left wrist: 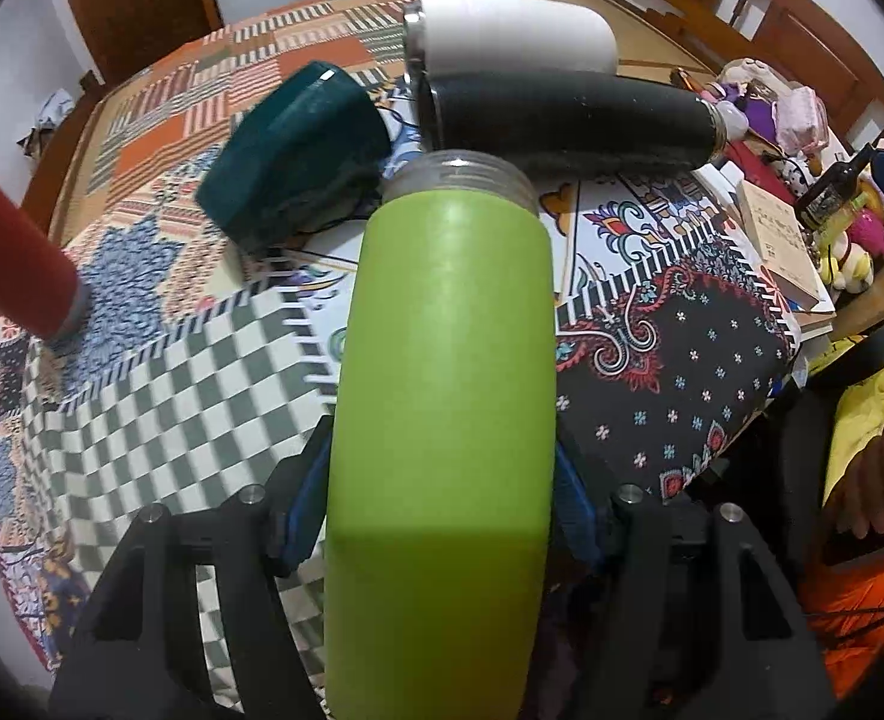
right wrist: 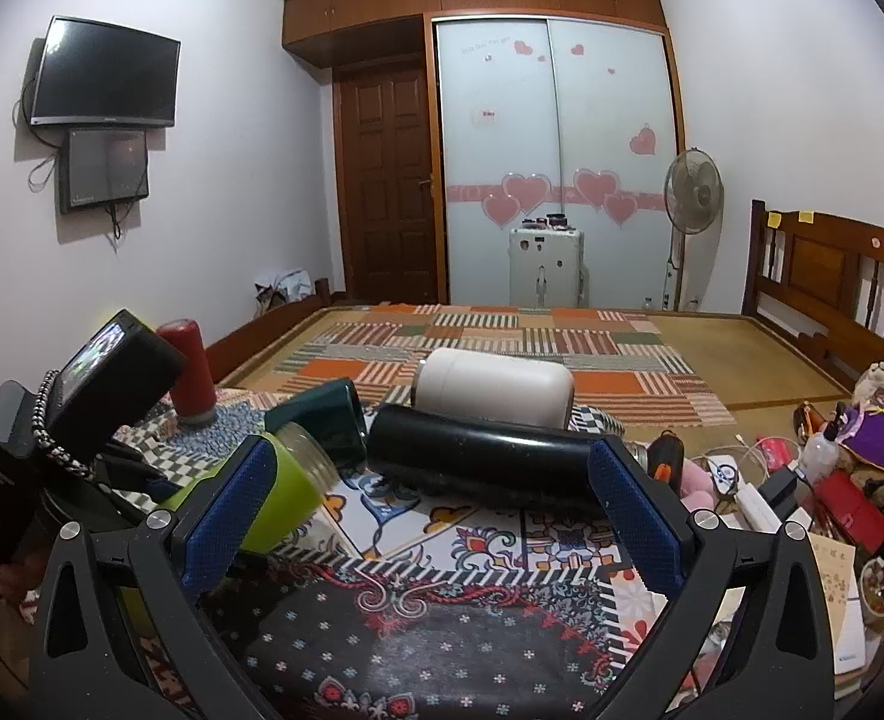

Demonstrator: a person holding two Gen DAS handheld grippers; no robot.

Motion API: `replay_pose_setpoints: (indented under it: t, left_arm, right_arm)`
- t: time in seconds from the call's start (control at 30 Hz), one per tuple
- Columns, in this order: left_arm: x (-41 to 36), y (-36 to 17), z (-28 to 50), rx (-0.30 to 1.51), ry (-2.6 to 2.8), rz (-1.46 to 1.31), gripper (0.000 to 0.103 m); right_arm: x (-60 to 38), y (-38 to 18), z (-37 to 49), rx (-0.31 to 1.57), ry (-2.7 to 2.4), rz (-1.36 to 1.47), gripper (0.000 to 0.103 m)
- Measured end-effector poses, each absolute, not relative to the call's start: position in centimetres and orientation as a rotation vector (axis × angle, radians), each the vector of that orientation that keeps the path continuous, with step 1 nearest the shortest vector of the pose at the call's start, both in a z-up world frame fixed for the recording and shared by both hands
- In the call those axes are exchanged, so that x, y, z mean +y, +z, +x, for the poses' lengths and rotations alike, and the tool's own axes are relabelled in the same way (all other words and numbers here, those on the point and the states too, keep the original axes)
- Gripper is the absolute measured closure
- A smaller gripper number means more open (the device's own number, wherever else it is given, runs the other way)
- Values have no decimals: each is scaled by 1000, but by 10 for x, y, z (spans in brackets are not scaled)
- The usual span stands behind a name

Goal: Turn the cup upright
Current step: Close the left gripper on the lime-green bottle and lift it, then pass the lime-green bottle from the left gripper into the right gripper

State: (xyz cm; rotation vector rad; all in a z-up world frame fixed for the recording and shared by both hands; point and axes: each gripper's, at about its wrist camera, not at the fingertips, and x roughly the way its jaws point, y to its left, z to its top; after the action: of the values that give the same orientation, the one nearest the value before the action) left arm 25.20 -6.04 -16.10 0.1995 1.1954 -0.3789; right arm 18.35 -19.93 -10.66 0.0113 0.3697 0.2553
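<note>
Between the black fingers of the left gripper (left wrist: 442, 516) sits the green cup (left wrist: 442, 396), squeezed tight from both sides. Its threaded clear mouth points away from the camera, toward the other cups, and it looks tipped on a slant, not standing yet. From the right wrist view the green cup (right wrist: 279, 492) is lifted a bit above the cloth.

The step in hand looks like the turn itself: the cup is grabbed and part way round. Next the hand needs to twist until the mouth faces up, then lower the cup so its bottom sits flat on the cloth, then let go. It should stay away from the cups close by.

The right gripper (right wrist: 435, 516) is spread wide with nothing in it, and its blue pads (right wrist: 225, 516) hang over the cloth.

Near the green cup lie a black bottle (left wrist: 568, 120), a white cup (left wrist: 508, 36) just behind it, and a dark teal cup (left wrist: 297, 150), all on their sides. A red cup (left wrist: 18, 258) stands mouth down, off to the left.

The surface is a bed with a patchwork cloth (left wrist: 159, 396) of checks and flowers, so it may be soft and wobbly. The room has a brown door (right wrist: 384, 192), a wardrobe with pink hearts (right wrist: 553, 162), a fan (right wrist: 692, 186) and a TV (right wrist: 105, 81) on the wall
</note>
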Motion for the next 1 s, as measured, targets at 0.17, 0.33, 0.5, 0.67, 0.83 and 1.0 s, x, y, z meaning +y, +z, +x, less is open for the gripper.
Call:
replay_pose_setpoints:
  t: [0.17,0.33,0.5,0.67,0.83,1.0]
  left_arm:
    - [-68,-167,254,1198,-394,209,38]
    - [-68,-145,243,1114,-424,228,38]
    - [-45,-116,227,1010,-392,219,38]
    - [5,-114,221,966,-271,190,38]
    - [38,-149,214,1015,-217,188,37]
    - [59,-163,208,998,-232,85,36]
  right_arm:
    - [-199,-115,189,398,253,4,0]
    - [-196,-120,194,425,256,-6,0]
    - [-191,-120,193,439,266,-12,0]
    - [-182,-120,194,464,292,-23,0]
    - [-168,-125,201,514,337,-36,0]
    - [-150,-133,208,589,399,-51,0]
